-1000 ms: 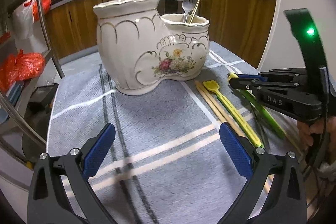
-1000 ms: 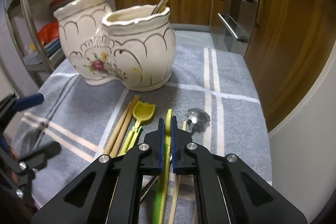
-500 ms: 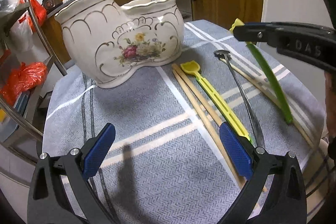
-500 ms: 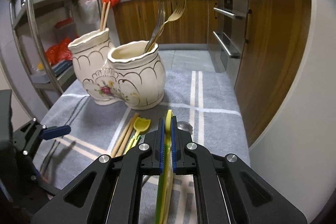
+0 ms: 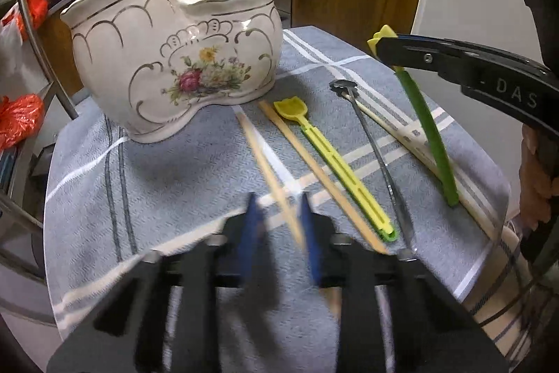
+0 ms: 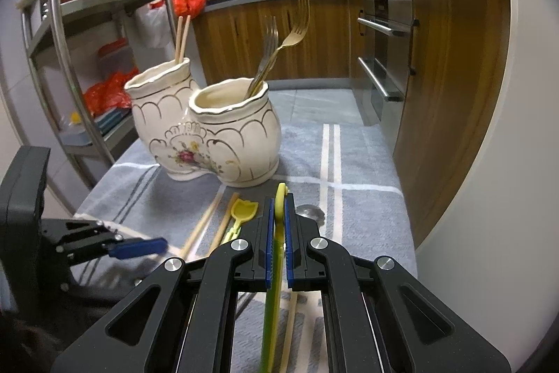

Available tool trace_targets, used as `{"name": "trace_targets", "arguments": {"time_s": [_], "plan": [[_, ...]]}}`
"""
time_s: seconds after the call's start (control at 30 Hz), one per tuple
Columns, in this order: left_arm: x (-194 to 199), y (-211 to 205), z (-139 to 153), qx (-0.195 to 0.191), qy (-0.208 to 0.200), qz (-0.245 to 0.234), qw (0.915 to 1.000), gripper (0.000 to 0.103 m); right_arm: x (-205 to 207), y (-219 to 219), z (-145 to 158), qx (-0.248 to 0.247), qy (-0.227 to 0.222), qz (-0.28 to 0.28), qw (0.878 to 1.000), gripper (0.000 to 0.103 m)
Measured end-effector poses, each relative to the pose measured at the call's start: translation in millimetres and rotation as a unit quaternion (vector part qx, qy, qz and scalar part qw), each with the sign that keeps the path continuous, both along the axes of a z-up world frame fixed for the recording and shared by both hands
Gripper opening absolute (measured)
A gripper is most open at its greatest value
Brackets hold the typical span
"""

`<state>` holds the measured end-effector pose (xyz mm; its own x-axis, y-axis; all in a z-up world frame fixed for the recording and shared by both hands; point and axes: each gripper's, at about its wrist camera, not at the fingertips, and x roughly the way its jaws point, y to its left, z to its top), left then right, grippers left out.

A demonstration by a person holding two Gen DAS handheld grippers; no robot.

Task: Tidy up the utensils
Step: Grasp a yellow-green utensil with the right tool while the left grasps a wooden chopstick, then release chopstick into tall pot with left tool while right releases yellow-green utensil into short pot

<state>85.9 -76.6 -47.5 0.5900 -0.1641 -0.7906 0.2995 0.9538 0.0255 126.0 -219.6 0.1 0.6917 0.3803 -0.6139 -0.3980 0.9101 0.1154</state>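
Right hand-held gripper [image 6: 276, 226] clamping green utensil [image 5: 428, 128], two forks [image 6: 279, 55], two-pot holder [image 5: 174, 65]

Table [image 5: 508, 235]: round, white rim, covered by grey cloth [image 5: 181, 177] with white and dark stripes. On cloth: far left, cream ceramic holder [image 5: 167, 72], two joined compartments, floral print. Near right of holder, lying side by side: wooden chopstick [image 5: 314, 163], yellow spatula utensil [image 5: 328, 156], metal spoon [image 5: 370, 142], pale chopstick [image 5: 394, 128] farthest right.
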Motion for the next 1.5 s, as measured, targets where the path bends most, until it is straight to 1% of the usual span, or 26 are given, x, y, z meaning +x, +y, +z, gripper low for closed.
{"name": "trace_targets", "arguments": {"time_s": [0.07, 0.13, 0.33, 0.47, 0.57, 0.6, 0.7, 0.77, 0.87, 1.0, 1.13, 1.17, 1.2, 1.3, 1.37, 1.5], "plan": [[1.4, 6.5, 1.1, 0.003, 0.000, -0.006, 1.0000, 0.007, -0.6, 0.5, 0.7, 0.003, -0.002, 0.001, 1.000, 0.006], [-1.1, 12.1, 1.3, 0.009, -0.004, -0.012, 0.9999, 0.006, -1.9, 1.6, 1.4, 0.006, -0.004, 0.004, 1.000, 0.006], [-8.1, 32.1, 4.7, 0.000, -0.018, -0.013, 0.9998, 0.006, -6.3, 2.3, 8.1, 0.013, -0.021, 0.002, 1.000, 0.006], [-17.4, 47.0, 16.0, -0.008, -0.053, -0.022, 0.9983, 0.006, -10.2, 2.8, 16.7, 0.021, -0.039, 0.004, 0.999, 0.006], [-30.4, 58.8, 30.1, -0.033, -0.097, -0.038, 0.9940, 0.006, -13.7, 3.9, 25.7, 0.032, -0.059, 0.007, 0.998, 0.006], [-35.3, 63.6, 35.3, -0.045, -0.117, -0.044, 0.9911, 0.006, -14.4, 5.1, 29.2, 0.035, -0.067, 0.009, 0.997, 0.006], [-42.7, 68.9, 44.5, -0.046, -0.159, -0.036, 0.9855, 0.006, -14.4, 9.6, 38.3, 0.041, -0.087, 0.011, 0.995, 0.006], [-49.1, 79.3, 54.4, -0.066, -0.190, -0.028, 0.9791, 0.006, -12.2, 13.6, 44.7, 0.043, -0.097, 0.013, 0.994, 0.006], [-52.5, 91.9, 66.7, -0.085, -0.224, -0.017, 0.9708, 0.006, -7.0, 19.9, 55.0, 0.043, -0.111, 0.014, 0.993, 0.006], [-48.4, 102.4, 88.4, -0.113, -0.268, -0.003, 0.9567, 0.006, 5.3, 25.1, 71.2, 0.051, -0.127, 0.015, 0.991, 0.006], [-27.1, 112.9, 112.7, -0.134, -0.304, 0.011, 0.9432, 0.006, 18.5, 31.8, 91.1, 0.062, -0.147, 0.016, 0.987, 0.006], [-22.7, 117.9, 119.4, -0.142, -0.310, 0.015, 0.9399, 0.006, 21.9, 34.7, 96.9, 0.065, -0.154, 0.018, 0.986, 0.006], [-15.1, 123.4, 127.5, -0.158, -0.319, 0.020, 0.9345, 0.006, 23.5, 36.6, 101.1, 0.066, -0.160, 0.019, 0.985, 0.006], [9.6, 130.7, 141.6, -0.183, -0.333, 0.035, 0.9243, 0.006, 28.9, 44.0, 112.6, 0.070, -0.178, 0.020, 0.981, 0.006], [24.8, 132.8, 146.1, -0.189, -0.339, 0.044, 0.9203, 0.006, 33.8, 48.4, 117.5, 0.073, -0.184, 0.020, 0.980, 0.006], [52.6, 135.9, 151.8, -0.230, -0.345, 0.050, 0.9086, 0.006, 43.7, 52.5, 120.5, 0.074, -0.194, 0.014, 0.978, 0.006]]}}
